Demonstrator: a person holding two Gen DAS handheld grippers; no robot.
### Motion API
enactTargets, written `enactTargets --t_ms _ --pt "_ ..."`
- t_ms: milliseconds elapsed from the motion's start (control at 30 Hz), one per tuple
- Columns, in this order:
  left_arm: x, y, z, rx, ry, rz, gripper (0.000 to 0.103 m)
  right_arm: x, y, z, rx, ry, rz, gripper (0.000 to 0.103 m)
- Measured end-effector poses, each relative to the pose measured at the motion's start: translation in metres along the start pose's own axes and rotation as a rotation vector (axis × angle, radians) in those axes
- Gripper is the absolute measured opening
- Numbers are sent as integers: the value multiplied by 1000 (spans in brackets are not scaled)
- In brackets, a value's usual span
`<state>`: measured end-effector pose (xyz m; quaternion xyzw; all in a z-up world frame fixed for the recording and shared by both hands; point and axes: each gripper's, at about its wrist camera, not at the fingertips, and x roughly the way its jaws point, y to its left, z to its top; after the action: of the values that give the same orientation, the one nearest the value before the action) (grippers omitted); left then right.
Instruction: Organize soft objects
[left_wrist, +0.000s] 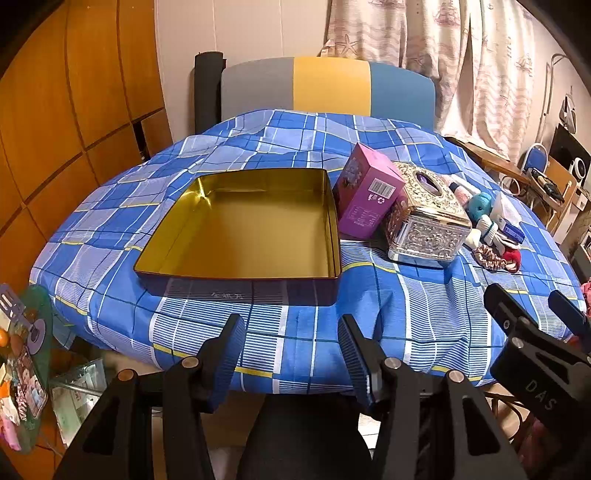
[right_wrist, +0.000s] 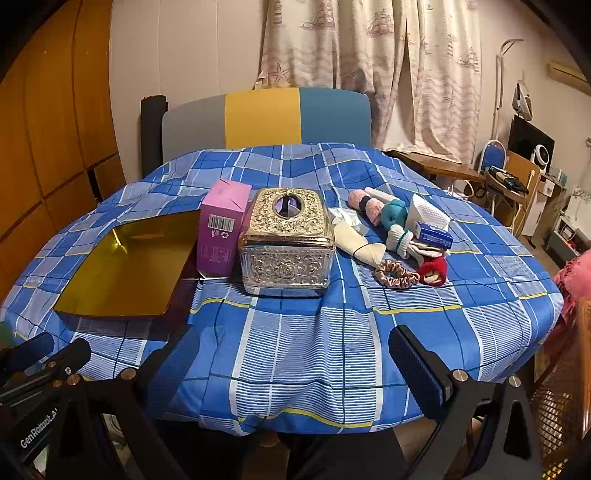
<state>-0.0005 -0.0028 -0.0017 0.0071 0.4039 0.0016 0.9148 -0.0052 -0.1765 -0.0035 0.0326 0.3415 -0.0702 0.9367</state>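
Nearest in the left view, the left gripper (left_wrist: 291, 354) hangs spread and empty at the bottom of the frame; the right gripper (right_wrist: 295, 369) likewise. The pink satin scrunchie (right_wrist: 397, 277), right of centre among the soft pile, looks light, limp and slippery: pinch its bunched rim. Only the left view shows the whole gold-lined rectangular tin tray (left_wrist: 236, 275)

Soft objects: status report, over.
Both grippers open, empty: left gripper, right gripper. Soft pile untouched, right of tissue box. Tin empty.
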Motion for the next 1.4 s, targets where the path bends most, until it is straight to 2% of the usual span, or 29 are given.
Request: enactTargets --t_ms 533,1400 --pt "1 -1 -1 10 0 10 53 6 -1 -2 9 34 5 103" --pt "6 0 -3 12 16 16 53 6 0 -3 8 32 15 103"
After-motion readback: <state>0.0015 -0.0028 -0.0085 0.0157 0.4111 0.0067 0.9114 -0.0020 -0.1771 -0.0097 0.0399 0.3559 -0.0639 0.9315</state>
